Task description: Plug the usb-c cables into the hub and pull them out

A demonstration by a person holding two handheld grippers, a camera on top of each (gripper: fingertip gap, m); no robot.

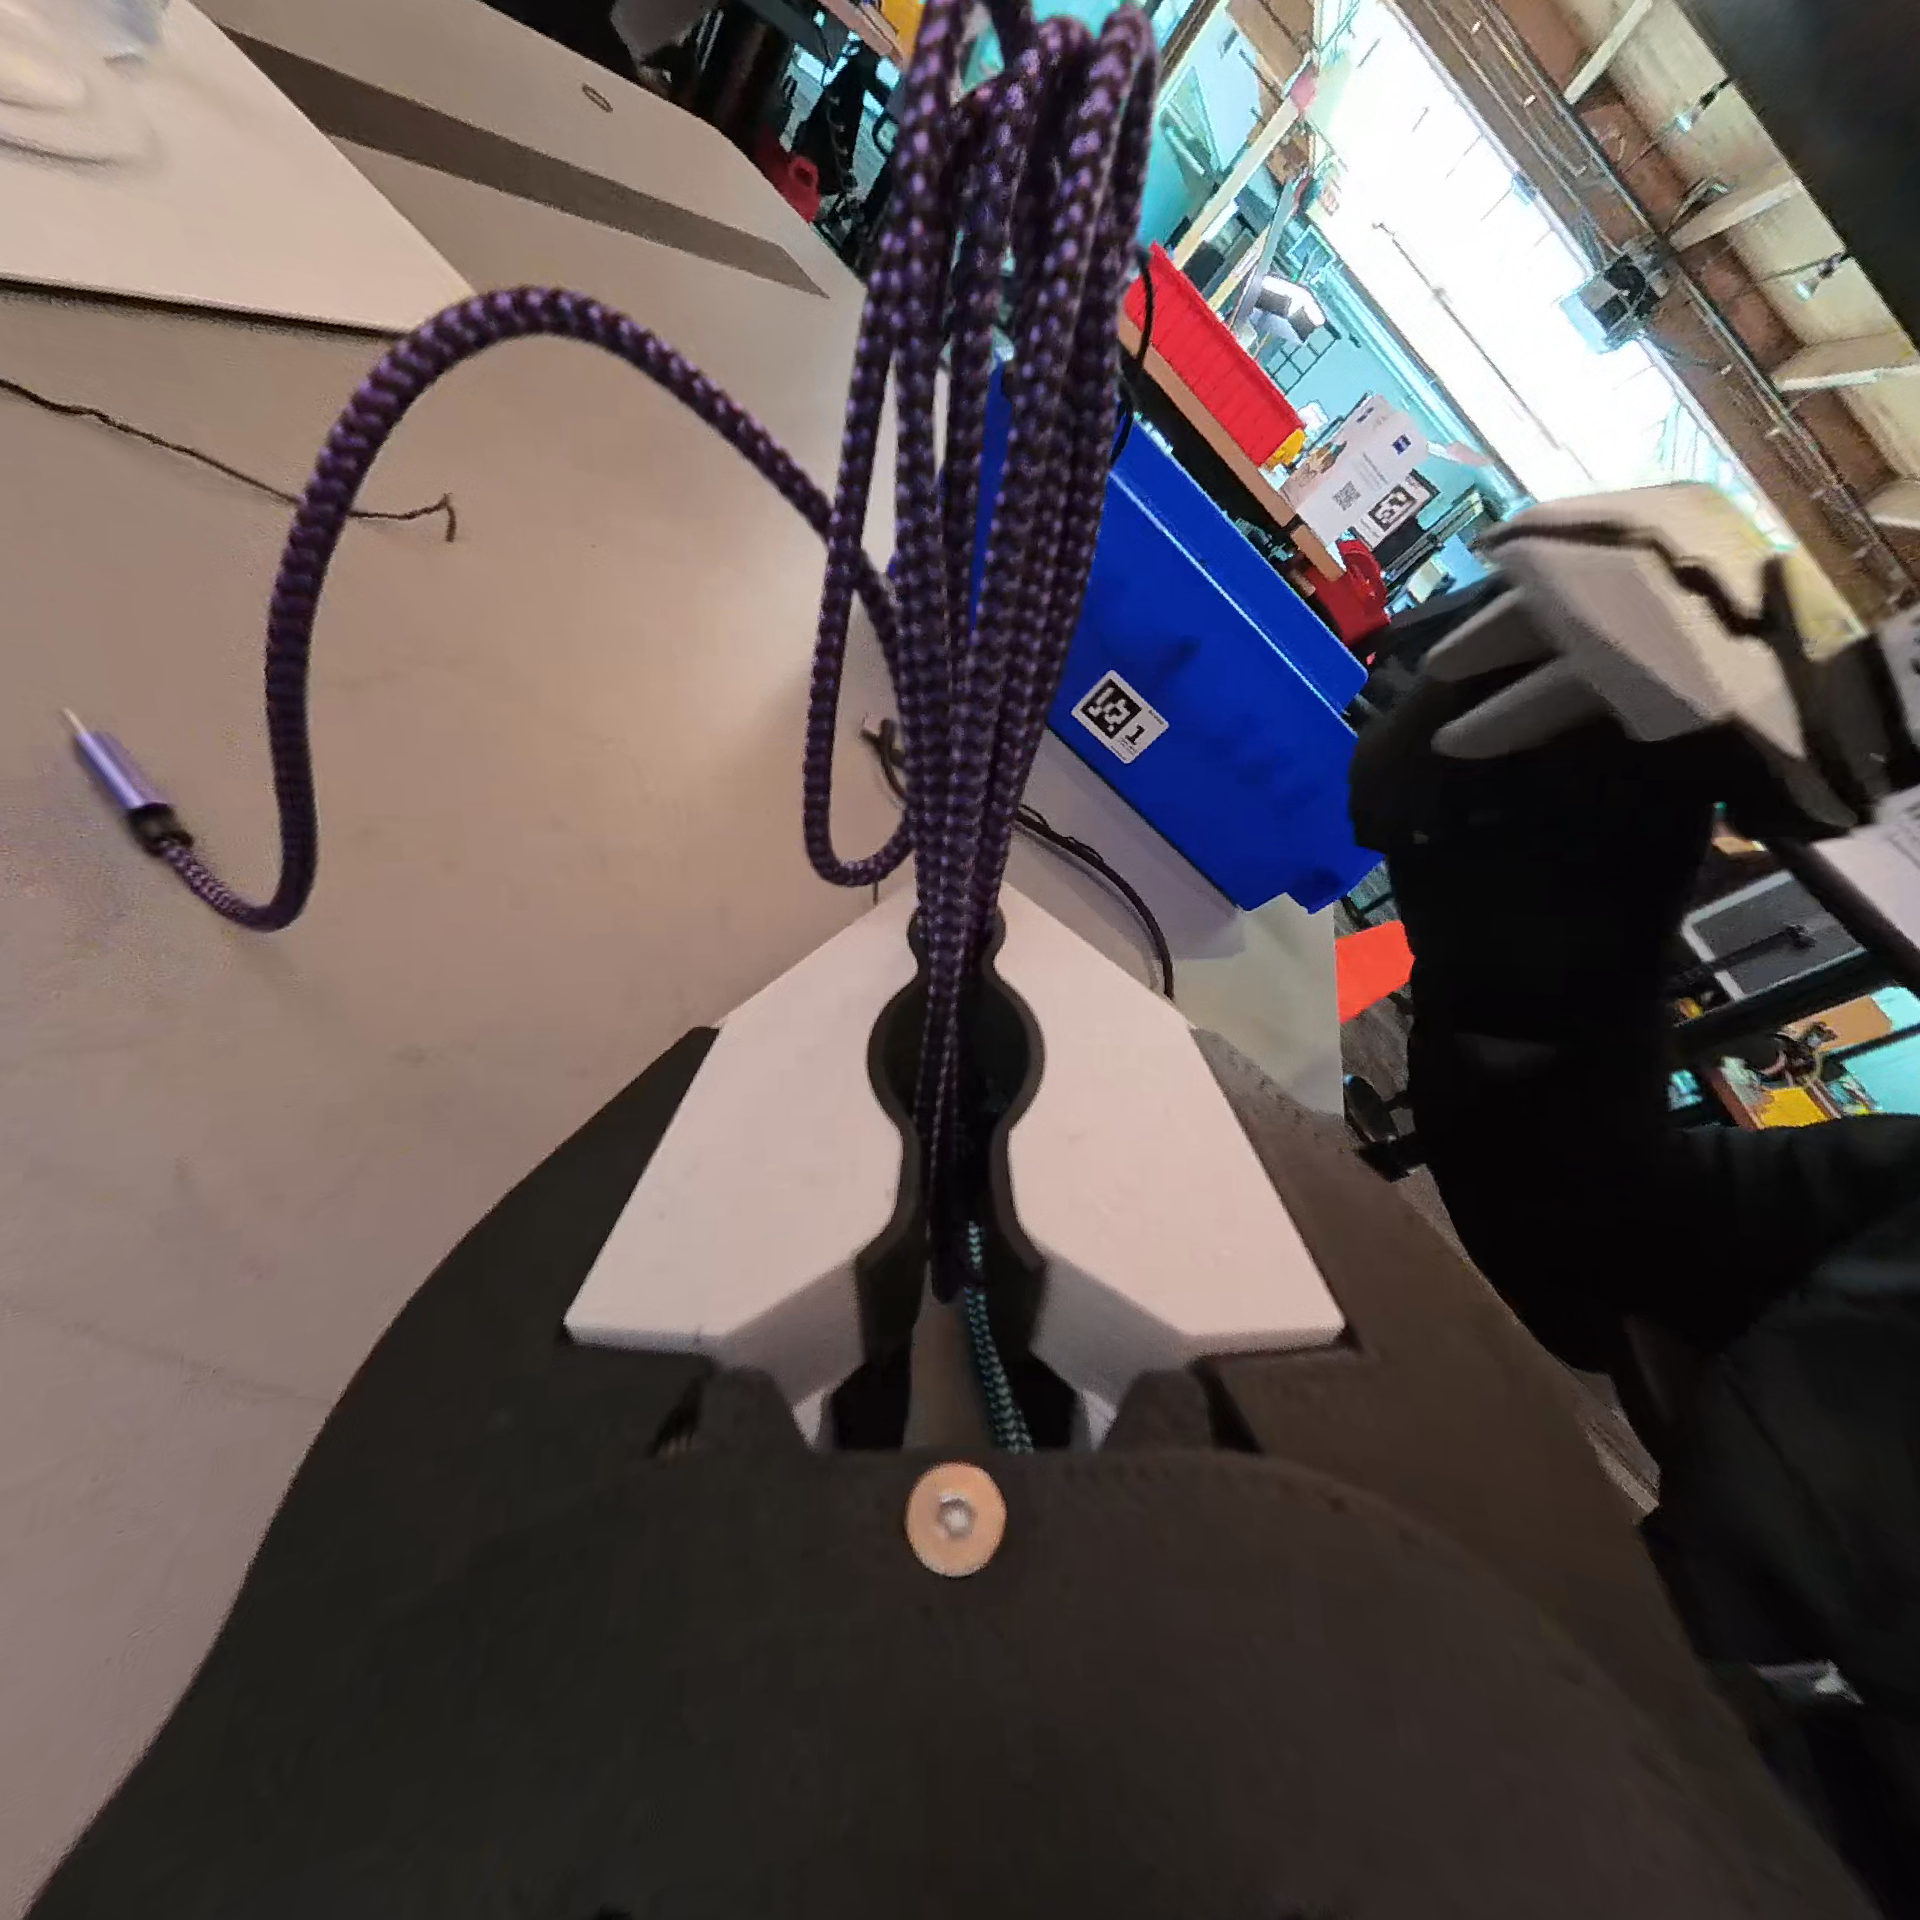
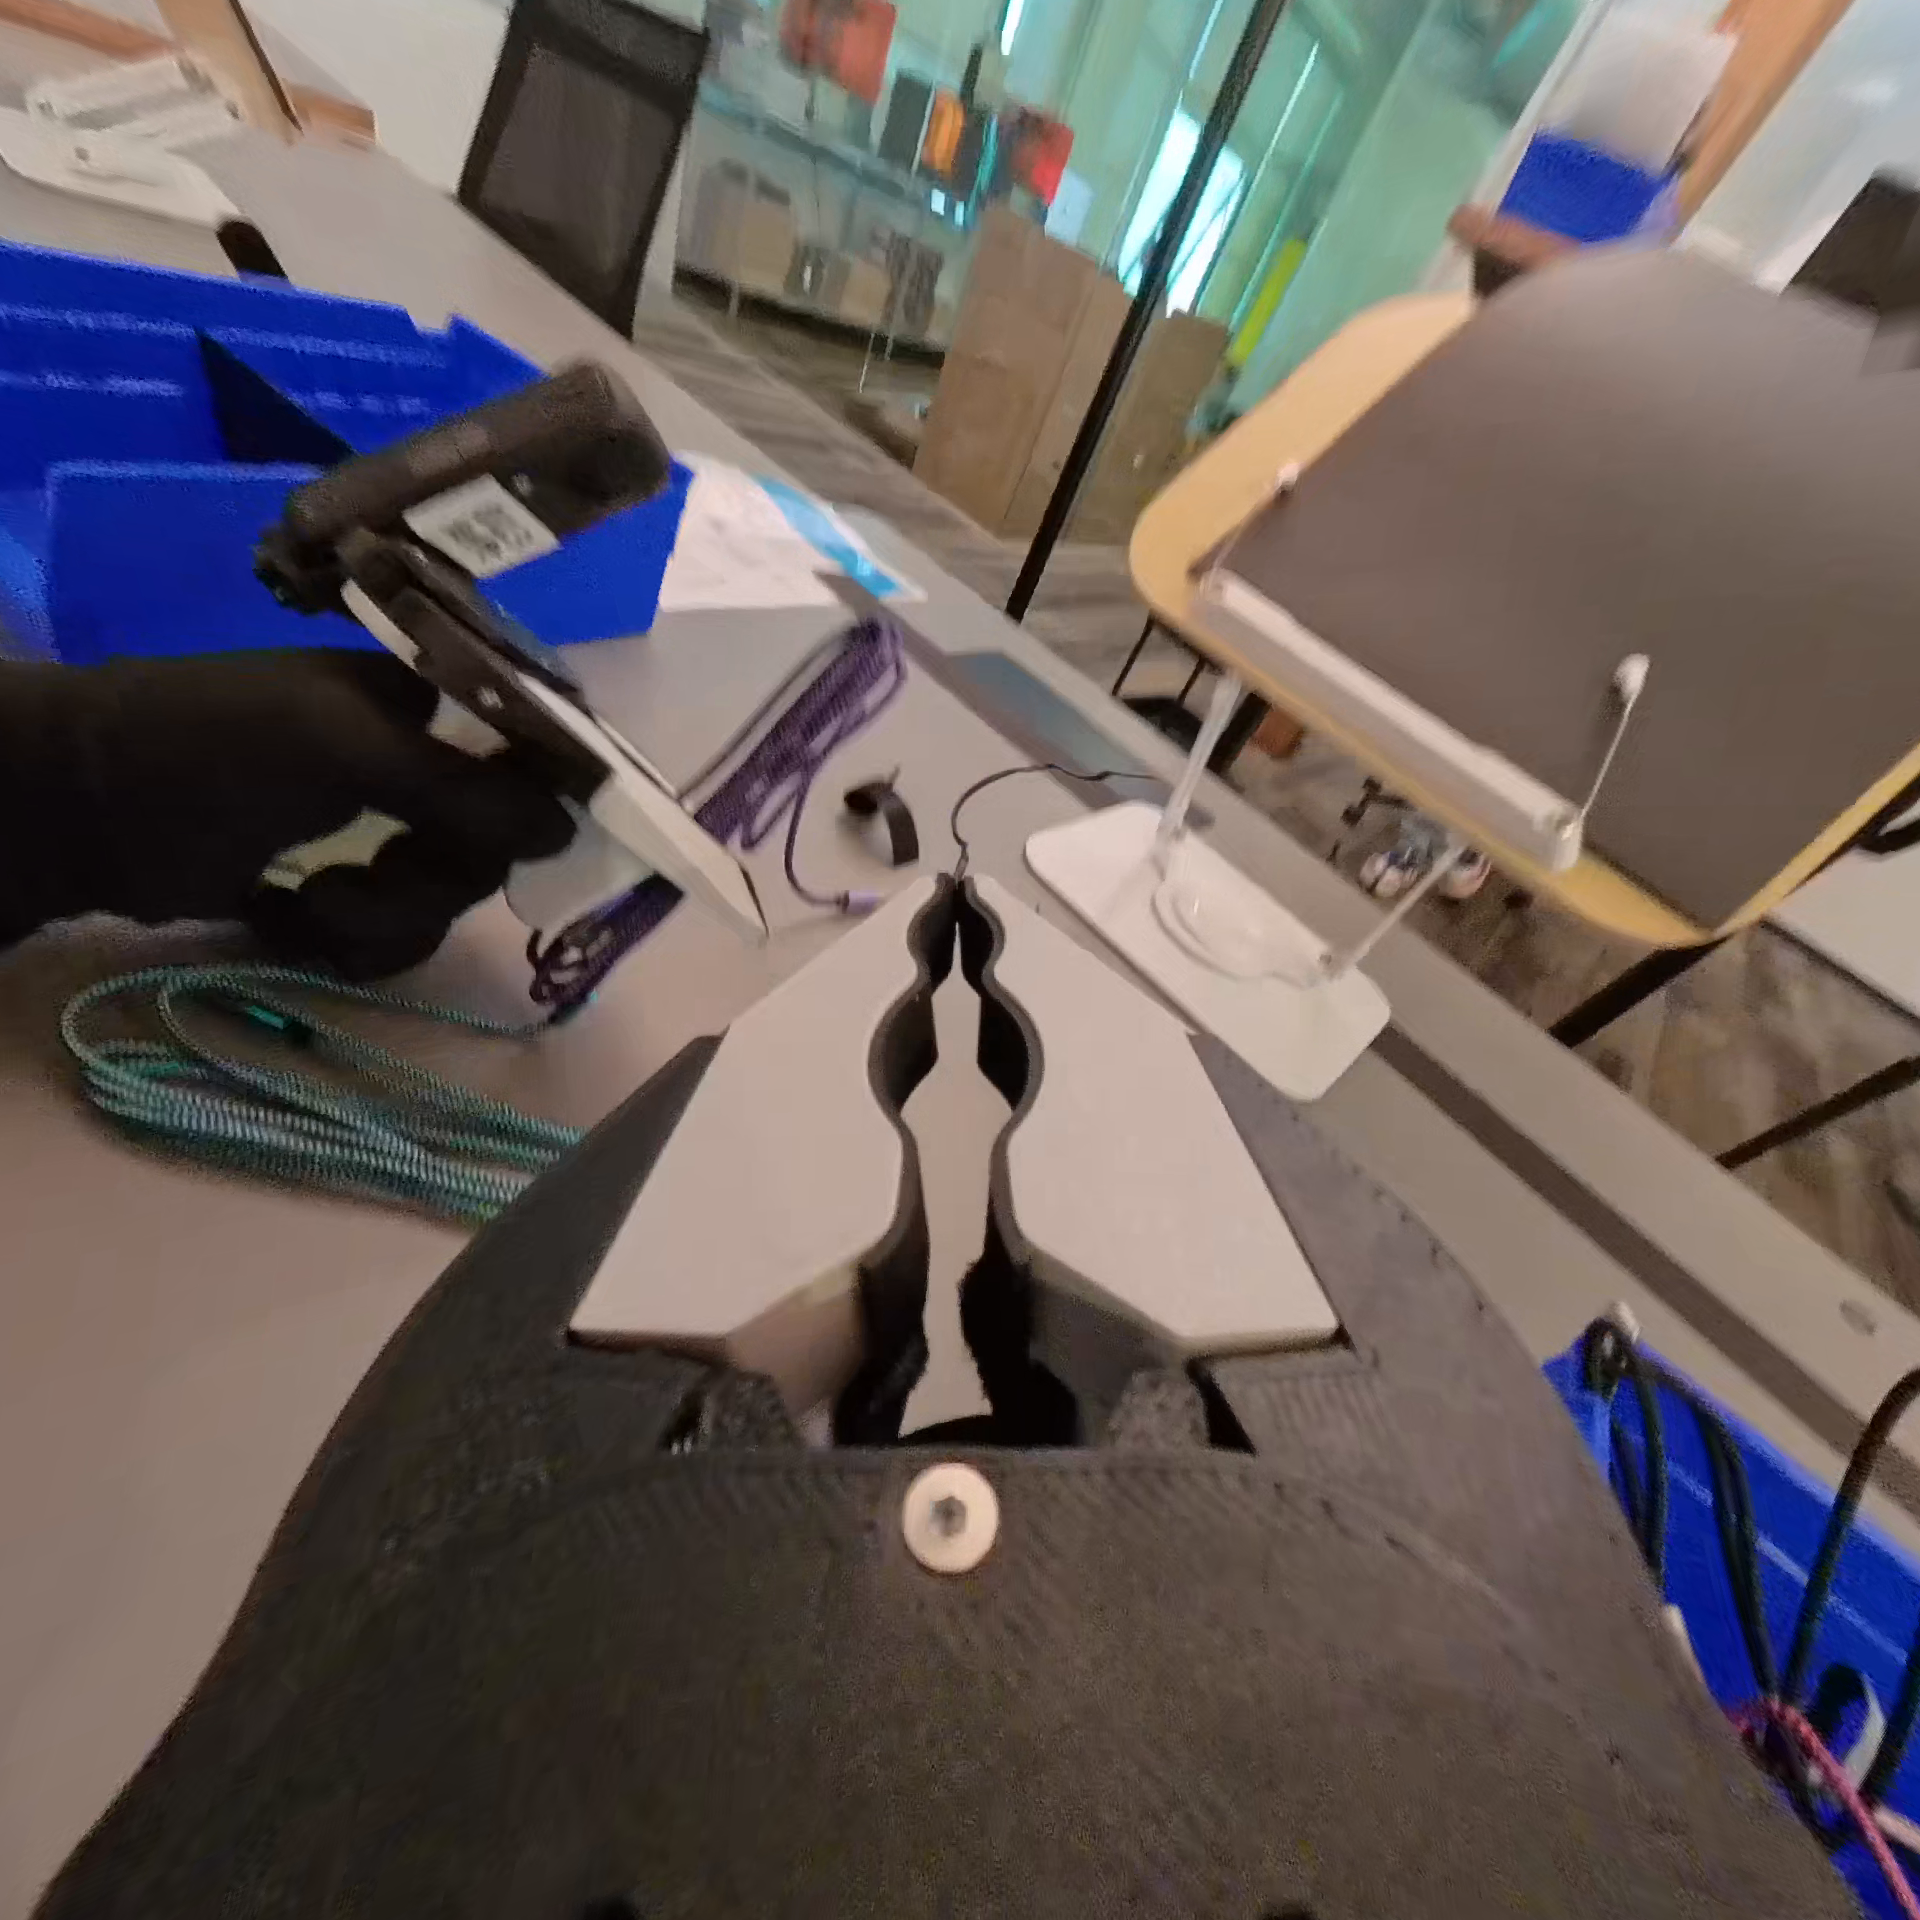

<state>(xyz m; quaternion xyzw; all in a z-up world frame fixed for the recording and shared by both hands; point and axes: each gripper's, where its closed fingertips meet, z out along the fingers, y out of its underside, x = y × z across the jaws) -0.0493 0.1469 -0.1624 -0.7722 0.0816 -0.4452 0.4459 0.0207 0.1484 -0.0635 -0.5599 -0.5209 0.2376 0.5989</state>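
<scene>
My left gripper [image 1: 956,925] is shut on a bundle of purple braided usb-c cable [image 1: 966,520], which runs up out of the jaws. One strand loops left to its purple plug [image 1: 114,774], lying on the beige table. A teal cable [image 1: 987,1351] shows low between the fingers. In the right wrist view the left gripper [image 2: 727,883], in a black-gloved hand, holds the purple cable [image 2: 800,748] on the table. A coiled teal cable [image 2: 291,1091] lies at the left. My right gripper [image 2: 956,894] is shut and empty. I cannot make out a hub.
A blue bin [image 2: 156,468] stands behind the left gripper and shows in the left wrist view [image 1: 1205,675]. A white stand base with clear posts [image 2: 1205,935] sits just right of my right fingertips. A black strap [image 2: 883,810] and thin black wire [image 2: 1018,774] lie ahead. Another blue bin [image 2: 1766,1558] holds cables. The grippers' ends are close to 12 cm from one another.
</scene>
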